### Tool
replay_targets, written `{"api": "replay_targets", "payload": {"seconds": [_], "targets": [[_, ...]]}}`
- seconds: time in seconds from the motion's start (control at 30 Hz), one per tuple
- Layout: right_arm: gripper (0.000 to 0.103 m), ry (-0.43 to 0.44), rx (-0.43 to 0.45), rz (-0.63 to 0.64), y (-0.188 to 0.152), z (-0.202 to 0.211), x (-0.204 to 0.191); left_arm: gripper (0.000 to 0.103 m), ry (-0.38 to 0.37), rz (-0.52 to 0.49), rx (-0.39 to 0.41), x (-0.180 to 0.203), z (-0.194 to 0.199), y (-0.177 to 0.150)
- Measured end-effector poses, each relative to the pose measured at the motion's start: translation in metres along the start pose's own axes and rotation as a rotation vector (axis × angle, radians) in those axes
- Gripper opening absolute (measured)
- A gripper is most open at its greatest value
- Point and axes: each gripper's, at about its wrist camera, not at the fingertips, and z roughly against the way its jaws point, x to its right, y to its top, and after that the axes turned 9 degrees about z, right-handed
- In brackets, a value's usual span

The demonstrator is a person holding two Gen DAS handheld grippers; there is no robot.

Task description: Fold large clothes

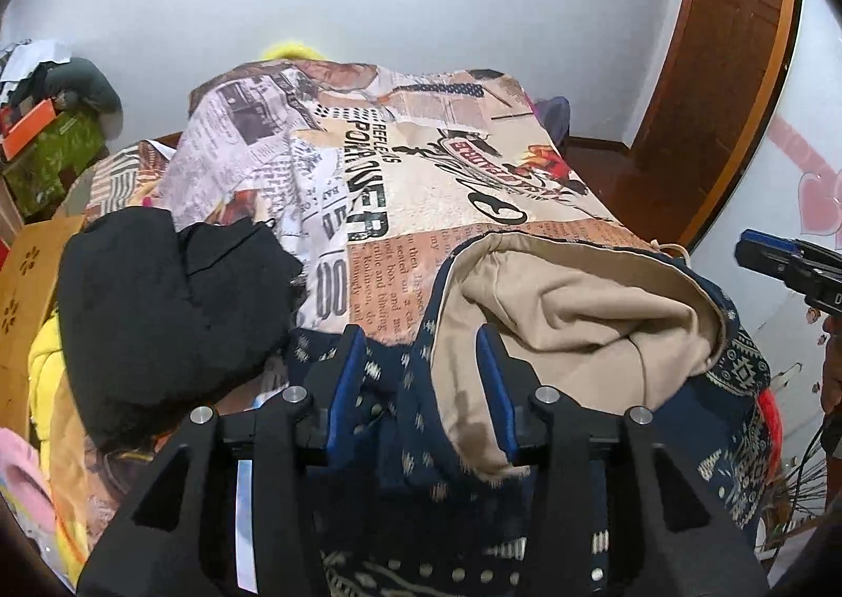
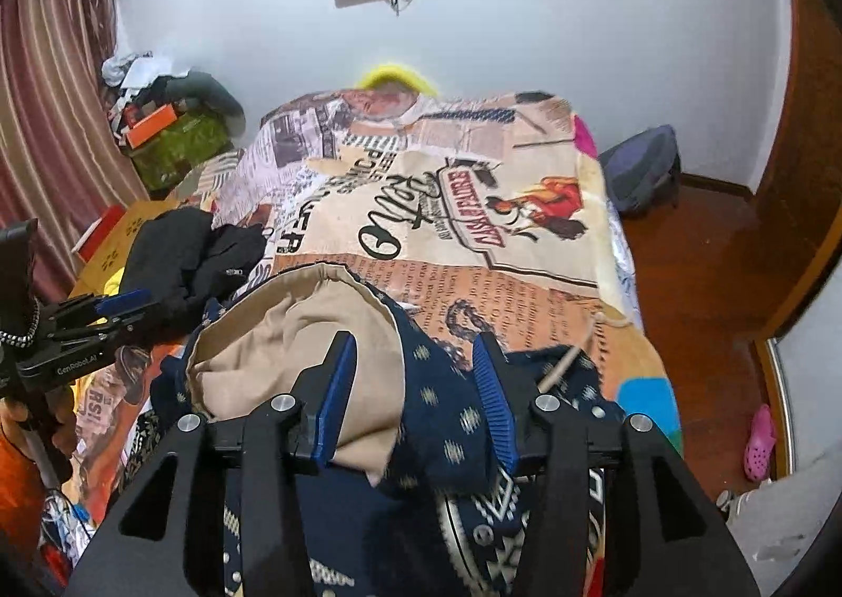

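A navy patterned hooded garment with a beige lining (image 1: pixel 568 312) lies bunched at the near end of the bed, and also fills the near part of the right wrist view (image 2: pixel 294 334). My left gripper (image 1: pixel 423 376) is open, its blue pads on either side of the navy fabric and the hood's edge. My right gripper (image 2: pixel 416 386) is open too, with the hood lining and navy cloth between its fingers. Each gripper shows in the other's view: the right one at the far right (image 1: pixel 789 265), the left one at the far left (image 2: pixel 100 318).
The bed carries a newspaper-print blanket (image 1: pixel 421 186). A black garment (image 1: pixel 168 302) lies heaped at the bed's left. Yellow clothes (image 1: pixel 47 386) and cardboard boxes (image 1: pixel 26 291) stand left of it. A wooden door (image 1: pixel 726 70) is to the right, and a backpack (image 2: pixel 642 170) on the floor.
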Motion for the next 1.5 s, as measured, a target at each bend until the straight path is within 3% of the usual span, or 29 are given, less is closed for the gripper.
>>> {"api": "replay_targets", "payload": {"seconds": [0.3, 0.5, 0.6, 0.67, 0.77, 0.97, 1.1, 1.27, 1.5], "targets": [[0.042, 0.07, -0.146, -0.015, 0.009, -0.065, 0.009, 0.043, -0.03, -0.003, -0.105, 0.0, -0.064, 0.003], [0.042, 0.096, -0.204, -0.025, 0.007, -0.09, 0.015, 0.042, -0.065, 0.054, -0.171, -0.008, -0.099, 0.0], [0.042, 0.111, -0.213, -0.04, 0.005, -0.094, 0.018, 0.029, -0.09, 0.085, -0.193, -0.009, -0.107, -0.004], [0.023, 0.114, -0.211, -0.041, 0.007, -0.095, 0.019, 0.014, -0.106, 0.098, -0.199, -0.01, -0.109, -0.005], [0.011, 0.132, -0.179, -0.036, 0.008, -0.085, 0.017, 0.005, -0.135, 0.106, -0.185, -0.008, -0.1, -0.004], [0.009, 0.117, -0.022, -0.018, 0.012, -0.027, 0.004, 0.004, -0.209, 0.087, -0.125, 0.002, -0.051, 0.0], [0.009, 0.105, 0.037, -0.001, 0.003, 0.013, -0.006, 0.004, -0.249, 0.045, -0.086, 0.013, -0.011, -0.003], [0.009, 0.065, 0.038, 0.023, -0.023, 0.044, -0.02, 0.004, -0.259, -0.019, -0.049, 0.027, 0.031, -0.02], [0.009, 0.032, -0.003, 0.012, -0.063, 0.055, -0.028, 0.004, -0.182, -0.109, -0.066, 0.039, 0.049, -0.063]]}}
